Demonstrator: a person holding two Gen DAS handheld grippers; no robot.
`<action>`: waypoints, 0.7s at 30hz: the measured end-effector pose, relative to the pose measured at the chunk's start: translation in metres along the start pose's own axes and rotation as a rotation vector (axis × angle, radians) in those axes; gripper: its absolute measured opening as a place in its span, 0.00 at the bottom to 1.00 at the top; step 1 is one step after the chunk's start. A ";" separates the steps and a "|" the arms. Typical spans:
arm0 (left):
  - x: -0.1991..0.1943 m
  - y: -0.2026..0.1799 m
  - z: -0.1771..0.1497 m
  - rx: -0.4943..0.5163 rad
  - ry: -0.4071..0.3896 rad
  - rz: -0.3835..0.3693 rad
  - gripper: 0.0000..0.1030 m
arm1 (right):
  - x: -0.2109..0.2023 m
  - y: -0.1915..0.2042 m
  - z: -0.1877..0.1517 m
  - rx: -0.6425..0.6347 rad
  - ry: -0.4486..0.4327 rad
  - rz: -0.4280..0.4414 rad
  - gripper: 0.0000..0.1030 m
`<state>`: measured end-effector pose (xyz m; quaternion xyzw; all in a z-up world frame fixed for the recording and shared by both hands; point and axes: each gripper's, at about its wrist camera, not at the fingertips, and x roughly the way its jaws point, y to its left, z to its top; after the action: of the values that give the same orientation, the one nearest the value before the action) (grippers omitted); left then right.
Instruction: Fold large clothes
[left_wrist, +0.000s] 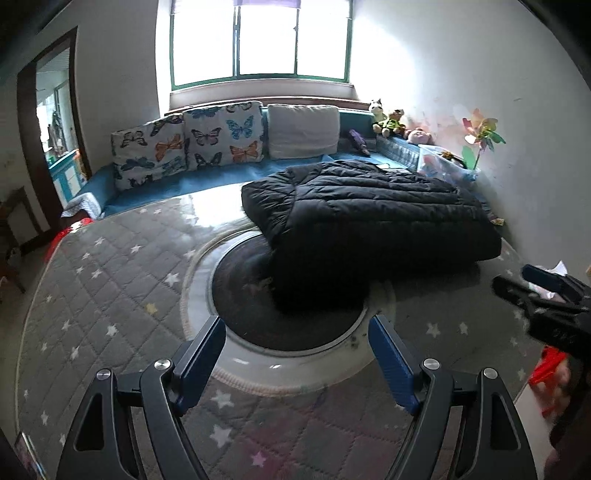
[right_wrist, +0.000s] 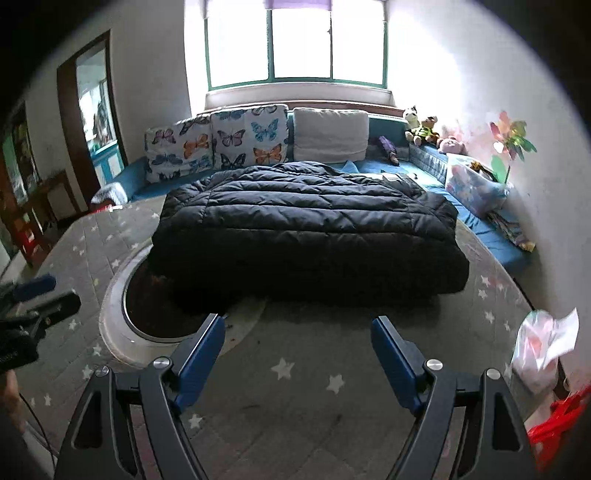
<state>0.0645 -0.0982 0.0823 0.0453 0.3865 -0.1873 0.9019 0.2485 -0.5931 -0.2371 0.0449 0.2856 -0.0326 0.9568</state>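
Note:
A black quilted down jacket (left_wrist: 369, 214) (right_wrist: 306, 229) lies folded into a thick block on the grey star-patterned mat (left_wrist: 103, 280) (right_wrist: 303, 369). Its near left corner hangs over a round dark disc with a white rim (left_wrist: 280, 365) (right_wrist: 118, 339) set in the mat. My left gripper (left_wrist: 297, 363) is open over the disc, short of the jacket, with nothing between its blue pads. My right gripper (right_wrist: 297, 363) is open too, over bare mat in front of the jacket. Each gripper shows at the edge of the other's view, the right gripper (left_wrist: 532, 284) and the left gripper (right_wrist: 44, 295).
A blue sofa (left_wrist: 207, 181) with butterfly cushions (left_wrist: 184, 144) and a white cushion (right_wrist: 330, 134) runs behind the mat under the window. Soft toys (right_wrist: 424, 129), a clear bag (right_wrist: 476, 188) and a paper pinwheel (right_wrist: 513, 142) stand at the right wall. A crumpled plastic bag (right_wrist: 543, 347) and red plastic (right_wrist: 561, 421) lie near right.

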 end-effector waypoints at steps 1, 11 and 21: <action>-0.001 0.001 -0.004 0.000 0.002 0.006 0.82 | -0.002 0.000 -0.003 0.007 -0.004 0.003 0.86; -0.004 0.003 -0.016 0.013 0.021 -0.005 0.82 | -0.011 0.004 -0.018 -0.008 -0.018 -0.060 0.86; -0.002 0.006 -0.018 0.017 0.031 -0.003 0.82 | -0.012 0.003 -0.022 -0.007 -0.018 -0.057 0.86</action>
<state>0.0530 -0.0883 0.0713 0.0554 0.3990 -0.1911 0.8951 0.2269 -0.5872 -0.2484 0.0330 0.2780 -0.0591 0.9582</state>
